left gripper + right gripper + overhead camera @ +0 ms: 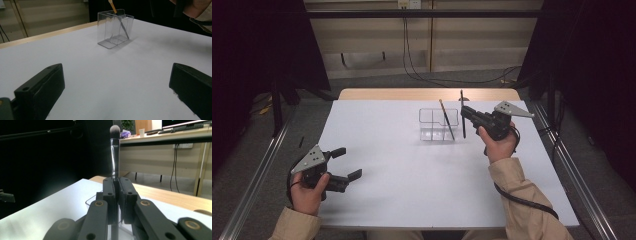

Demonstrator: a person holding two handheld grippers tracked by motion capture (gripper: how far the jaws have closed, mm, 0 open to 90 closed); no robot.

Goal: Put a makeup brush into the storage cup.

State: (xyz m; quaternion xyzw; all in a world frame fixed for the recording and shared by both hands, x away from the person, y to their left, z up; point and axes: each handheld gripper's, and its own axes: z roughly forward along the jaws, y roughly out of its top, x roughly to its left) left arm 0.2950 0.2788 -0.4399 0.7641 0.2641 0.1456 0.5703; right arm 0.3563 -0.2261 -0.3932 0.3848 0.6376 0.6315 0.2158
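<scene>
Right gripper [468, 113] is clamped on a makeup brush [462, 114]; in the right gripper view the jaws are pressed together on the handle [115, 170], bristle head [115, 129] upward. Brush held upright, long axis near vertical, handle end pointing down toward the table [382, 150].

The clear organizer [439, 124] stands on the far middle of the table, just to the left of the held brush in the high view. It has divided compartments; one already holds a wooden-handled brush [446, 118], leaning, its tip sticking out over the rim. Which compartment that one sits in I cannot tell for certain; it looks like the right-hand side.

Left gripper [346, 165] rests near the front left corner, jaws spread wide, nothing between them. It lies well apart from the organizer.

Judgement: the step in hand is dropping the held brush into the organizer. The right hand is much the nearer. Key relation: the handle end sits beside the organizer's right wall, not above an opening, so the brush must shift left, staying vertical, before lowering. Risk: knocking the leaning brush or the rim.
</scene>
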